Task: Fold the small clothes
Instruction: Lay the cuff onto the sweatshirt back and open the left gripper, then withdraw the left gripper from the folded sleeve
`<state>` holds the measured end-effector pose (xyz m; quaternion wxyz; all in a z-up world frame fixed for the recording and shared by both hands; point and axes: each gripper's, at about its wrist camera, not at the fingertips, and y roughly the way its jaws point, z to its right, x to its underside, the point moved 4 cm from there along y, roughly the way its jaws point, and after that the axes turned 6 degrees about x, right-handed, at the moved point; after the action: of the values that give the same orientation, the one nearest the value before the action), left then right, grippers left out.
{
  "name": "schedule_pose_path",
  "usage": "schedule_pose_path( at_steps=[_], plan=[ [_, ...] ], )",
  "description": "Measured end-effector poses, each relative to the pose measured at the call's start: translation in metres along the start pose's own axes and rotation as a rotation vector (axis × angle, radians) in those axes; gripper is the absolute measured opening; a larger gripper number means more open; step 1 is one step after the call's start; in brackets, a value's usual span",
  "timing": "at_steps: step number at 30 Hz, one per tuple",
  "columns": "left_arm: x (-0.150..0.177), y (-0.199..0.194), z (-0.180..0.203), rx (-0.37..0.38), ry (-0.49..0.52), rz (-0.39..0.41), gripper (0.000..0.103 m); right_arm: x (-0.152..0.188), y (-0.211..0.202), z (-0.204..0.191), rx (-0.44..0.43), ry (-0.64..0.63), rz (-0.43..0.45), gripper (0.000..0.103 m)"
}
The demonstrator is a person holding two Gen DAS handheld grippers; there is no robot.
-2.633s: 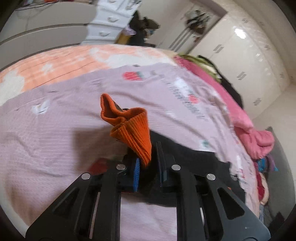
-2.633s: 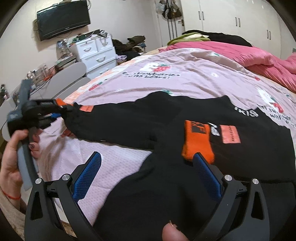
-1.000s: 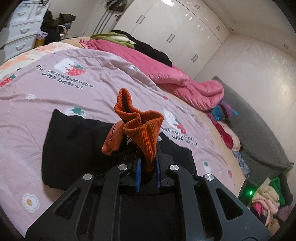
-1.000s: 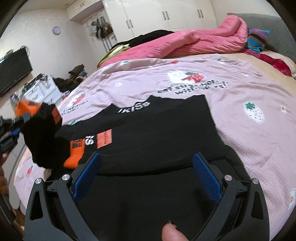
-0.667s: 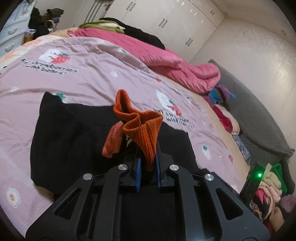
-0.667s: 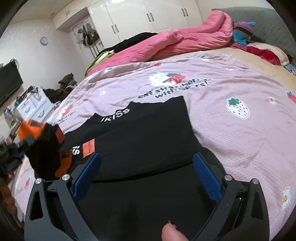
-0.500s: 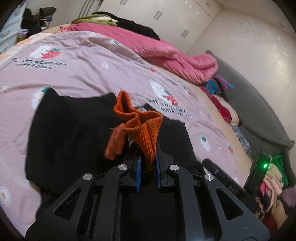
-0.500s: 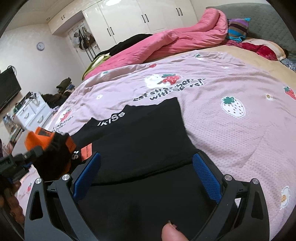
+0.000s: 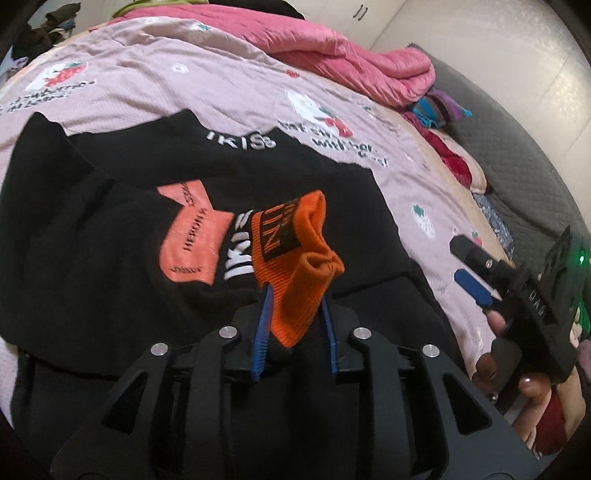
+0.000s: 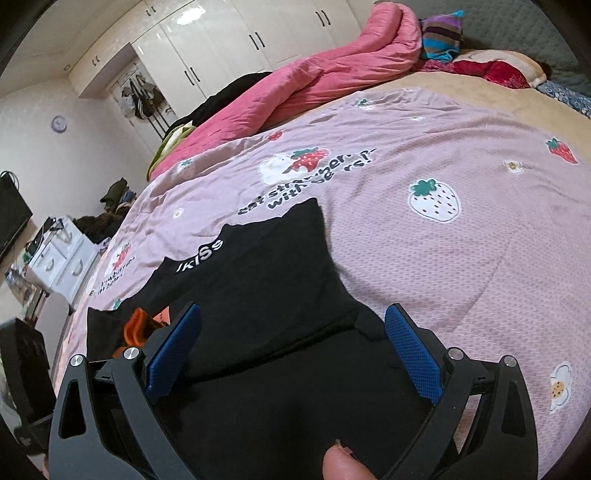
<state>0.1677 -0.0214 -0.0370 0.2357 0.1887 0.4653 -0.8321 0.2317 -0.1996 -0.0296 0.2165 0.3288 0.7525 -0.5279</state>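
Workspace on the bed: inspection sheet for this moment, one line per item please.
Surface: bed with a lilac strawberry-print sheet, lightly wrinkled.
Job's things: black top spread on the sheet; its orange cuff is folded over the chest, above the orange patch.
Clutter: pink quilt bunched along the far side; striped cloth and red cloth near the headboard.
Grippers: left hand-held gripper has just been opening, cuff still between its blue pads; right hand-held gripper open and holding nothing, over the top.
Cables: nothing seen.
Surroundings: white wardrobe, white drawers, wall clock.
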Motion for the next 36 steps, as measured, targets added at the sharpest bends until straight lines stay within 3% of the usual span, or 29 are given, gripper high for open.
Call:
schedule_pose_path(
  at_steps=[7, 11, 15, 16, 19, 26, 28, 32, 36],
  plan=[
    [0.005, -0.004, 0.014, 0.046, 0.013, -0.008, 0.033, 0.003, 0.002, 0.0, -0.02, 0.013, -0.023, 0.099],
    [-0.002, -0.019, 0.012, 0.045, 0.013, 0.033, 0.043, 0.007, 0.006, -0.008, -0.037, -0.008, -0.046, 0.099],
    [-0.016, -0.039, -0.002, -0.033, 0.009, 0.102, 0.062, 0.019, 0.011, -0.029, -0.069, -0.086, -0.088, 0.099],
    [-0.019, -0.044, -0.007, -0.061, 0.009, 0.121, 0.073, 0.025, 0.013, -0.037, -0.086, -0.108, -0.103, 0.099],
    [-0.029, -0.059, -0.02, -0.135, 0.001, 0.176, 0.09, 0.037, 0.018, -0.056, -0.122, -0.148, -0.132, 0.098],
    [-0.046, -0.083, -0.052, -0.212, -0.048, 0.228, 0.094, 0.052, 0.04, -0.096, -0.094, -0.285, -0.146, 0.096],
    [-0.047, -0.088, -0.059, -0.213, -0.068, 0.235, 0.094, 0.054, 0.048, -0.104, -0.077, -0.312, -0.162, 0.082],
    [-0.053, -0.093, -0.071, -0.221, -0.098, 0.251, 0.094, 0.056, 0.062, -0.113, -0.061, -0.342, -0.176, 0.08],
    [-0.055, -0.102, -0.083, -0.221, -0.135, 0.267, 0.094, 0.062, 0.079, -0.119, -0.06, -0.341, -0.213, 0.056]
  ],
)
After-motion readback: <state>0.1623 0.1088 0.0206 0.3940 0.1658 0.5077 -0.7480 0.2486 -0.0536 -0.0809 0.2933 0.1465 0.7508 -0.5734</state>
